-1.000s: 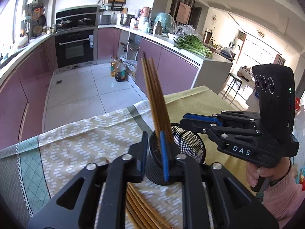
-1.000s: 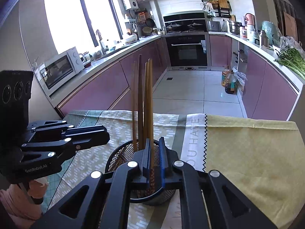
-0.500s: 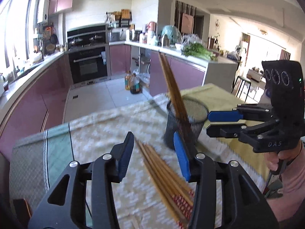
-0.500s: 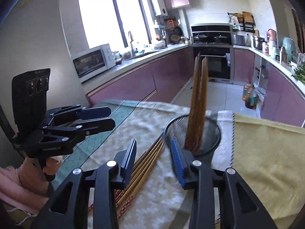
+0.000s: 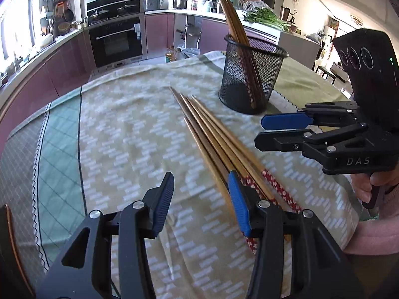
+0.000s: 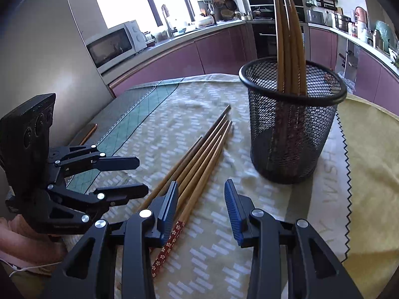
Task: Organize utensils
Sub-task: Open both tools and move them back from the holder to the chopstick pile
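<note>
A black mesh holder (image 5: 251,79) (image 6: 291,124) stands upright on the cloth with several wooden chopsticks (image 5: 232,17) (image 6: 289,37) leaning inside it. Several more chopsticks (image 5: 212,137) (image 6: 199,159) lie bundled on the cloth in front of the holder, red patterned ends toward me. My left gripper (image 5: 201,184) (image 6: 142,175) is open low over those ends, its right finger above them. My right gripper (image 6: 201,191) (image 5: 260,131) is open too, with its left finger over the bundle. Neither pair of pads presses on anything.
A patterned beige and green cloth (image 5: 119,129) covers the table, with a yellow cloth (image 6: 369,149) beyond the holder. A hand in a pink sleeve (image 5: 374,226) holds the right gripper. A thin copper-edged object (image 6: 87,132) lies near the table's left edge. Kitchen cabinets stand behind.
Both grippers were shut on chopsticks standing in the holder. They opened, left those chopsticks in the holder, then drew back and sank toward the loose bundle on the cloth.
</note>
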### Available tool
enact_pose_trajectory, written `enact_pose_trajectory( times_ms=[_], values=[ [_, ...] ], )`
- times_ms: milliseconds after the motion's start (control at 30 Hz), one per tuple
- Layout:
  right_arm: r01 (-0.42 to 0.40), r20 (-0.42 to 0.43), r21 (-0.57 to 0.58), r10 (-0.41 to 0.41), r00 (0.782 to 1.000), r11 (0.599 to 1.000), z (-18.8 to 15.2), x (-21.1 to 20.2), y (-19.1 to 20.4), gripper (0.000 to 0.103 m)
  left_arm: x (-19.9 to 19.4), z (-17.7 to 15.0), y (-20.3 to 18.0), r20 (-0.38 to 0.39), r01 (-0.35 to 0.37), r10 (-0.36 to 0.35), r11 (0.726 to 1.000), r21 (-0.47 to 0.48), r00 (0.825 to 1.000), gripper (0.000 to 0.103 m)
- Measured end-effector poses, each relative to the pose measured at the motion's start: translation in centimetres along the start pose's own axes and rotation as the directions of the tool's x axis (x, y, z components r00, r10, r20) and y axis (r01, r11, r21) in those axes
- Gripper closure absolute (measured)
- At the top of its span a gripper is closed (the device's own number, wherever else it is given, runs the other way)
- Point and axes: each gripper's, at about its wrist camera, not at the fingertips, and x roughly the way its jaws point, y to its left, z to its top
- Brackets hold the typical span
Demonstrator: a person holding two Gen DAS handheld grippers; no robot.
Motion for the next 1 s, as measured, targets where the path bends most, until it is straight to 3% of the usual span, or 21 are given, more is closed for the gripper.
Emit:
enact_pose_trajectory(
  times_ms=[633, 1000],
  values=[
    [0.040, -0.035, -0.020, -0.041, 0.999, 0.999, -0.4, 2.0, 1.4, 0.067, 0.9, -0.2, 0.0, -0.030, -0.009, 0.009, 1.000, -0.008, 1.000, 0.060],
    [0.083, -0.058, -0.029, -0.085, 0.995, 0.996, 0.0, 2.7, 1.4, 0.079, 1.7, 0.8, 1.0, -0.036, -0.021, 0.020, 1.000, -0.016, 0.999, 0.078]
  ],
)
